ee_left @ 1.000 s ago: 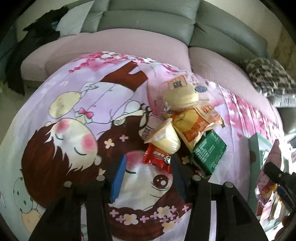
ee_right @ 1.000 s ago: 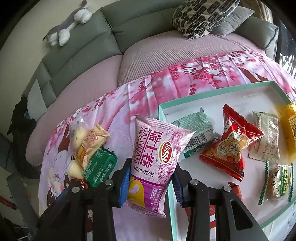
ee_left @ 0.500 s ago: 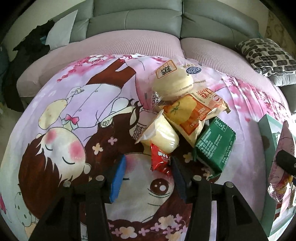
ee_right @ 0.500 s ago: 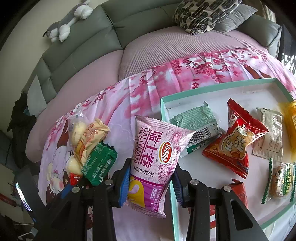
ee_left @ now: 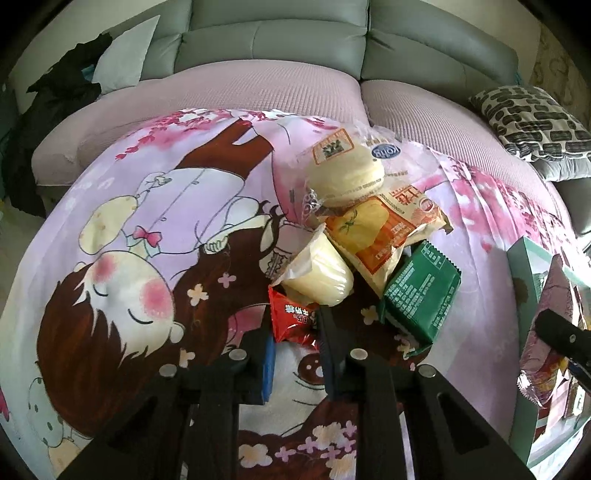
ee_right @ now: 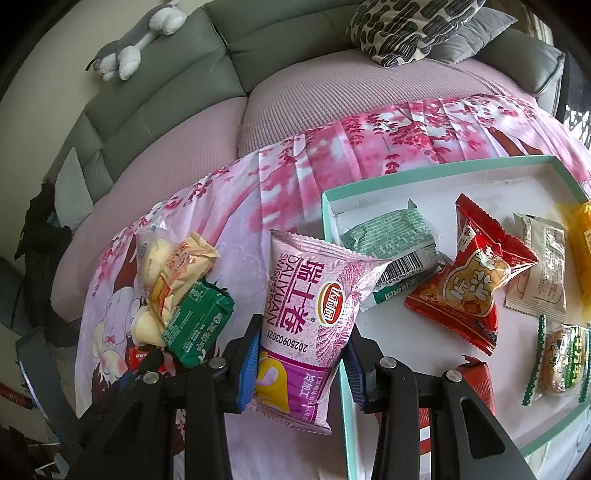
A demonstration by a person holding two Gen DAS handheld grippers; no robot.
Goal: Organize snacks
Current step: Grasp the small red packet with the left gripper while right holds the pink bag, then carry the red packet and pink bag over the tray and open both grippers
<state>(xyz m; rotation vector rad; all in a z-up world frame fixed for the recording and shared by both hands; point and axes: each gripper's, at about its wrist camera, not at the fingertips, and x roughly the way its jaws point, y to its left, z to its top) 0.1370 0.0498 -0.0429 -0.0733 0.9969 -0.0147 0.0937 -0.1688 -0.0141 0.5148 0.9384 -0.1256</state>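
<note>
Right wrist: tongs [ee_right: 301, 354] pinch glossy, crinkly pink foil pouch [ee_right: 312, 317]

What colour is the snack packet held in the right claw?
Pink, with a purple and yellow lower end; the packet shows best in the right wrist view.

Grey sofa [ee_right: 177, 62] with mauve seat covers [ee_left: 229, 92]. Cartoon-print cloth [ee_left: 122, 229] spread over the tabletop. Grey-white plush toy [ee_right: 136, 42] on the sofa backrest. Black-patterned cushion [ee_right: 410, 27]. Pale pillow [ee_left: 123, 55] beside dark clothing [ee_left: 55, 99].
</note>
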